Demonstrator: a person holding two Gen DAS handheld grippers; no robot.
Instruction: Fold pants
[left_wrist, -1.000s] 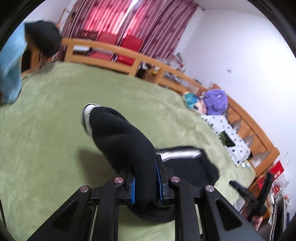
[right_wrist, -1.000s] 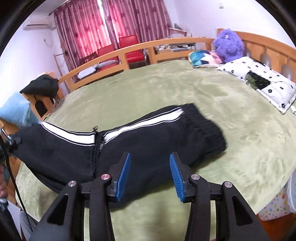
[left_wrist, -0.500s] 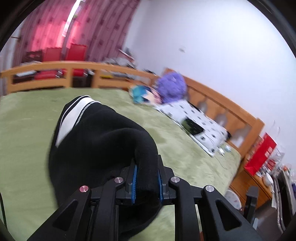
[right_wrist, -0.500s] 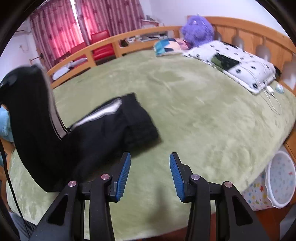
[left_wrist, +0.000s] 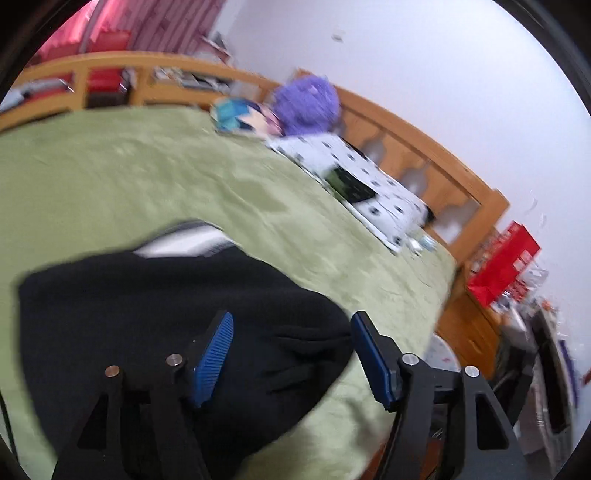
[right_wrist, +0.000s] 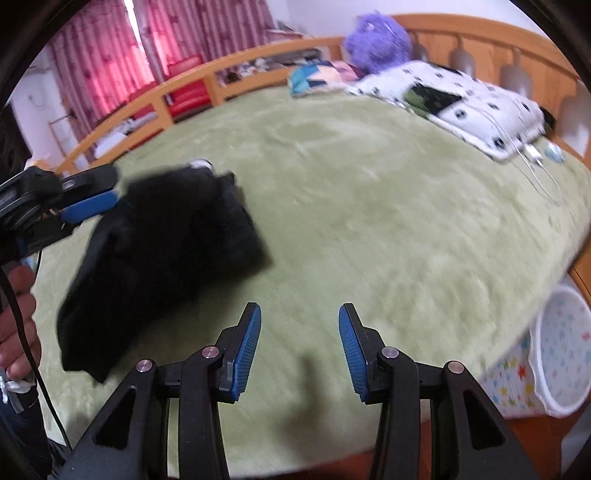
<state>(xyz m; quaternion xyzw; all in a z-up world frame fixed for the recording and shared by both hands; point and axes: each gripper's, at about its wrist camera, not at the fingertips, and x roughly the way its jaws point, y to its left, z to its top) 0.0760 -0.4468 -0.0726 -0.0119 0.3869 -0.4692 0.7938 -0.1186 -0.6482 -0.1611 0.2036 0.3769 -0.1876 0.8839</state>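
The black pants (left_wrist: 155, 314) lie folded in a thick bundle on the green blanket (left_wrist: 147, 177) that covers the bed, near its front edge. A white side stripe (left_wrist: 181, 243) peeks out at the far side of the bundle. In the right wrist view the same bundle (right_wrist: 159, 251) sits to the left, blurred, with its far corner lifted a little toward the other tool.

The left gripper (left_wrist: 291, 354) hangs over the near end of the pants. Its jaws have just been opening, and the blue pads (left_wrist: 214, 354) now stand apart with cloth lying below and between them; the pads do not press on it. From the right wrist view the left gripper (right_wrist: 92, 195) reaches in from the left edge, its blue pad close to the upper corner of the bundle, and a hand (right_wrist: 18, 321) holds its handle lower down.

The right gripper (right_wrist: 299, 350) hovers over bare blanket beside the pants, well clear of them, jaws apart with nothing between them.

At the head of the bed lie a white spotted pillow (right_wrist: 469, 107), a purple plush toy (right_wrist: 380, 44) and a colourful cushion (right_wrist: 317, 75) against the wooden bed frame (left_wrist: 461, 184). A white bin with stars (right_wrist: 561, 350) stands on the floor by the bed's right corner. Red curtains (right_wrist: 122, 48) hang behind
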